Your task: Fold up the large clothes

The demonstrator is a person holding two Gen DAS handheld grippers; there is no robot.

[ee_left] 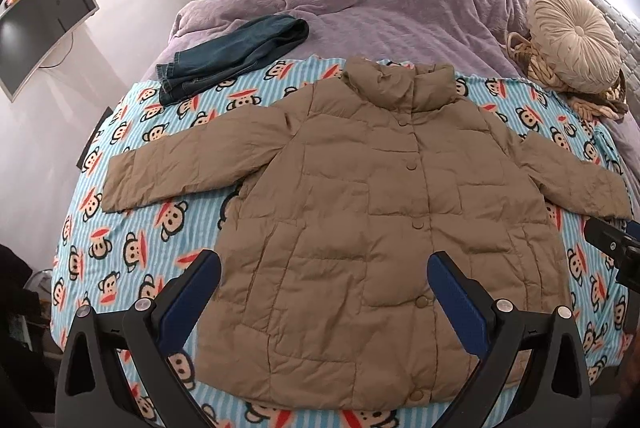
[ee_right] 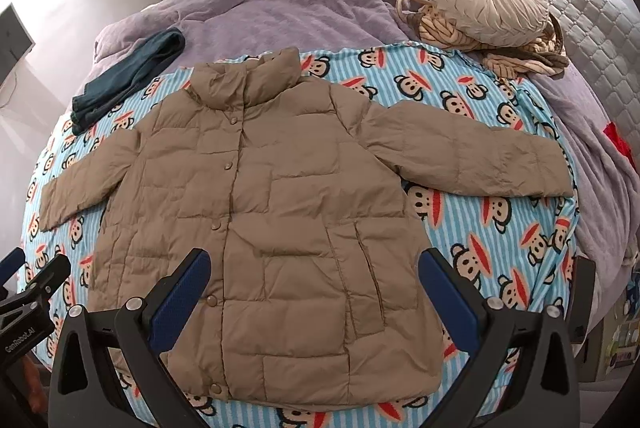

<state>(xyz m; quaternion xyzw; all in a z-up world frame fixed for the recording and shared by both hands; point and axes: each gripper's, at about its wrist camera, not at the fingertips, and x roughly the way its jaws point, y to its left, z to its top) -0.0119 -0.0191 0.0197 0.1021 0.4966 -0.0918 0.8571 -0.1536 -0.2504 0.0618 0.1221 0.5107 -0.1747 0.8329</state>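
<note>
A tan quilted puffer jacket (ee_left: 360, 220) lies flat, front up and buttoned, on a blue striped monkey-print blanket (ee_left: 132, 228) on the bed, sleeves spread to both sides and collar at the far end. It also shows in the right wrist view (ee_right: 280, 207). My left gripper (ee_left: 324, 268) is open and empty, hovering above the jacket's lower hem. My right gripper (ee_right: 314, 264) is open and empty, also above the lower part of the jacket. The right gripper shows at the right edge of the left wrist view (ee_left: 612, 244), and the left gripper at the left edge of the right wrist view (ee_right: 36, 288).
Folded blue jeans (ee_left: 236, 55) lie at the blanket's far left corner. A round beige cushion (ee_left: 574, 39) sits on a woven basket (ee_right: 440, 23) at the far right. A purple duvet (ee_left: 360, 7) covers the far bed. A monitor (ee_left: 40, 23) stands by the left wall.
</note>
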